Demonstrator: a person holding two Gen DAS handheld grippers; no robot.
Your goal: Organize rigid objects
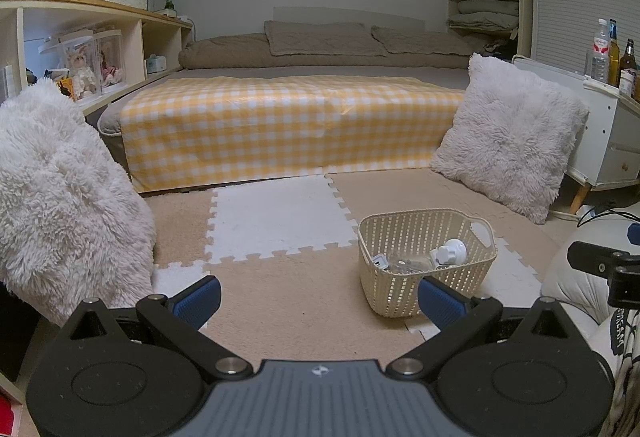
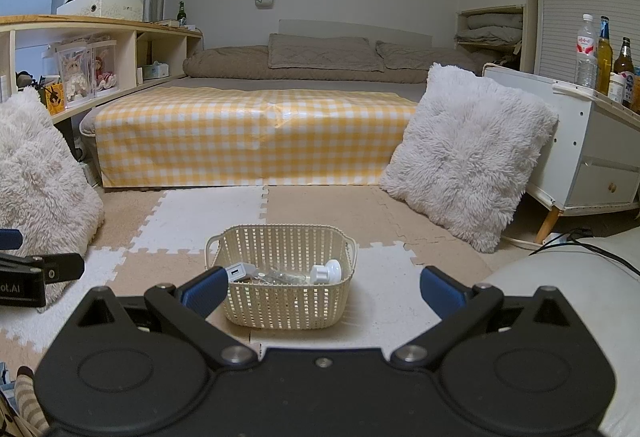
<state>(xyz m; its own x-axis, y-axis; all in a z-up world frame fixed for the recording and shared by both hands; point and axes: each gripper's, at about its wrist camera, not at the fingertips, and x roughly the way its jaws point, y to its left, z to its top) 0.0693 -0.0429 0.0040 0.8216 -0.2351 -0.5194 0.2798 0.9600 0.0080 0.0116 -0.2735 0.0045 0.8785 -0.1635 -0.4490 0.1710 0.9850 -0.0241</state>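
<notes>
Cream perforated plastic basket (image 2: 280, 293) sits directly ahead of the spread, empty right gripper (image 2: 320, 291); left gripper (image 1: 320, 301), also spread, stands farther off.

Hidden behind the wall of the cream basket (image 2: 288, 311): the lower parts of a white block (image 2: 239, 272), a clear item (image 1: 408, 262) (kind too unclear to tell) and a white round-capped piece (image 2: 328, 271). Cut off by the frame edge: the fluffy cushion (image 1: 60, 205) at left, the white cabinet (image 2: 600, 165) at right. Too small to read: labels on the bottles (image 2: 604, 53). Covered by the checked cloth (image 1: 280, 125): the near end of the bed.
</notes>
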